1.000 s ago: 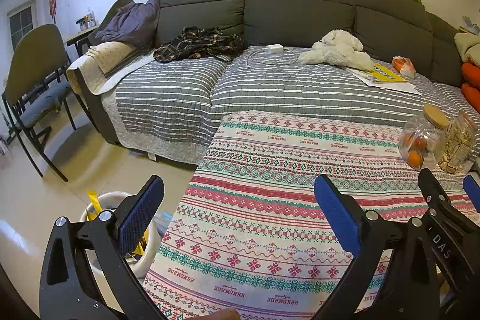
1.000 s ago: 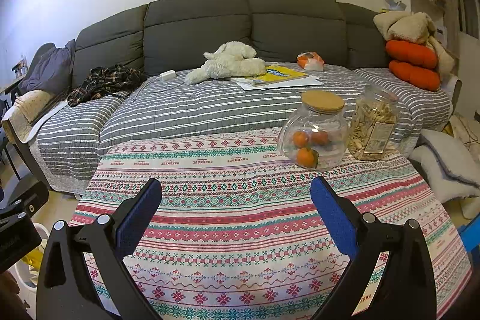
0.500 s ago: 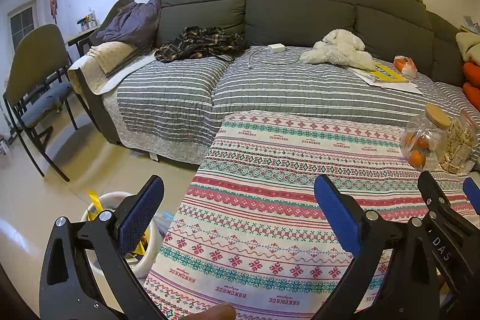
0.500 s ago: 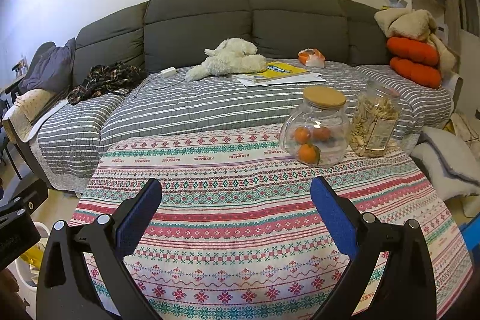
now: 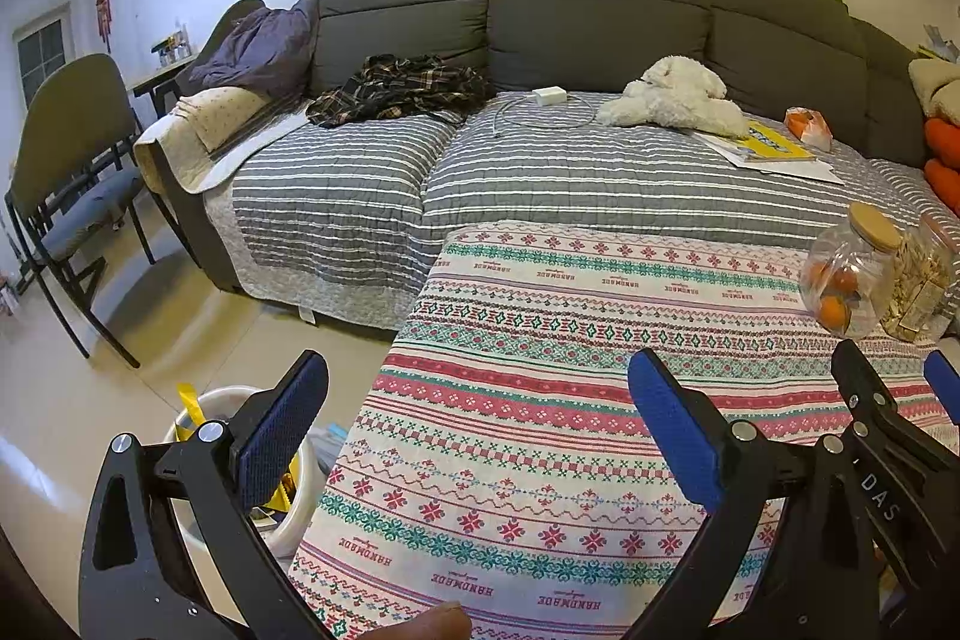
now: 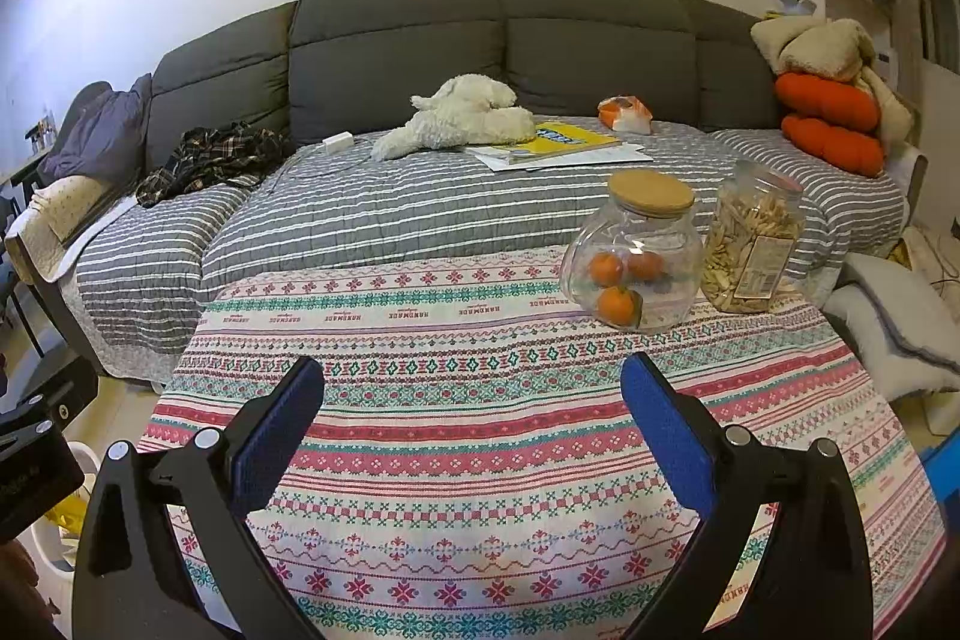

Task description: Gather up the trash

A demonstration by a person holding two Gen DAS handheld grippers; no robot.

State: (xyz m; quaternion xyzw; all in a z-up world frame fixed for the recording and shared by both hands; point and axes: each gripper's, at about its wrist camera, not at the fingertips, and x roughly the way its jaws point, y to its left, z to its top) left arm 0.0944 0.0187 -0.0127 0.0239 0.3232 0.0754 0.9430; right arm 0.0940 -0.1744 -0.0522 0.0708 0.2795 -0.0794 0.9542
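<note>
Blue-padded left tongs (image 5: 477,424) and right tongs (image 6: 472,421) both gape wide, empty, low in frame. Since a second ago, views drift slightly; jars (image 6: 636,256) sit lower. No trash on tabletop (image 6: 480,400); likely candidate is orange wrapper (image 6: 624,113) on sofa. Bin (image 5: 240,400) lower left.

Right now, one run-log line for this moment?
left gripper: open, empty | right gripper: open, empty | both above patterned tablecloth | white bin: floor, table's left
</note>
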